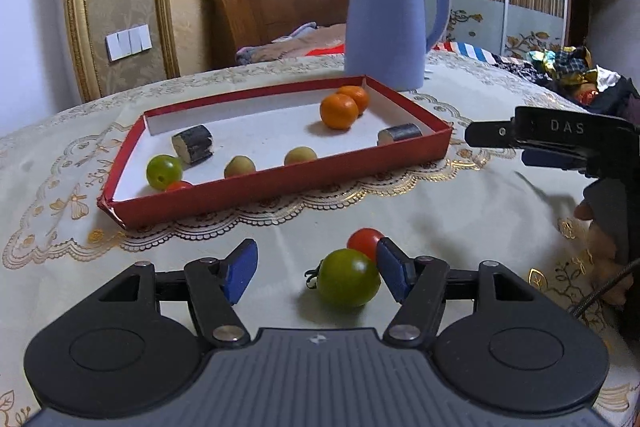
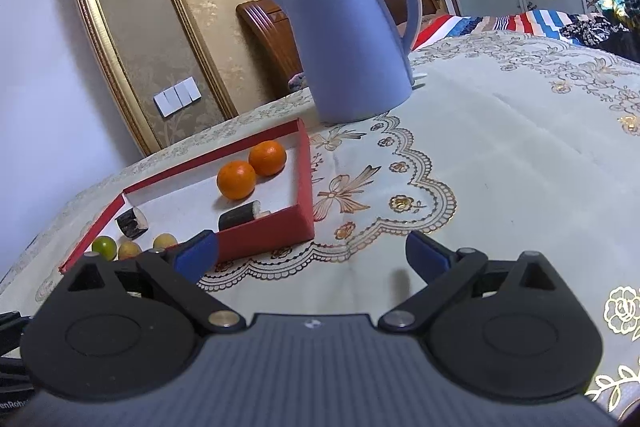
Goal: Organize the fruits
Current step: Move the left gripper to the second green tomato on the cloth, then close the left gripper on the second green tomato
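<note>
Left gripper open around a green tomato on the embroidered tablecloth, small red tomato touching behind, right gripper open and empty, shallow red cardboard tray holding two round oranges in its far right corner, lilac plastic kettle beyond.

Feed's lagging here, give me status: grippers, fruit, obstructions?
Left gripper open, green tomato between jaws, ungripped. Right gripper open, empty. Red tomato just behind. Red tray ahead, path clear.

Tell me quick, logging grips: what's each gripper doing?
Left gripper: open, green tomato between the jaws, unclamped.
Right gripper: open, empty.
</note>
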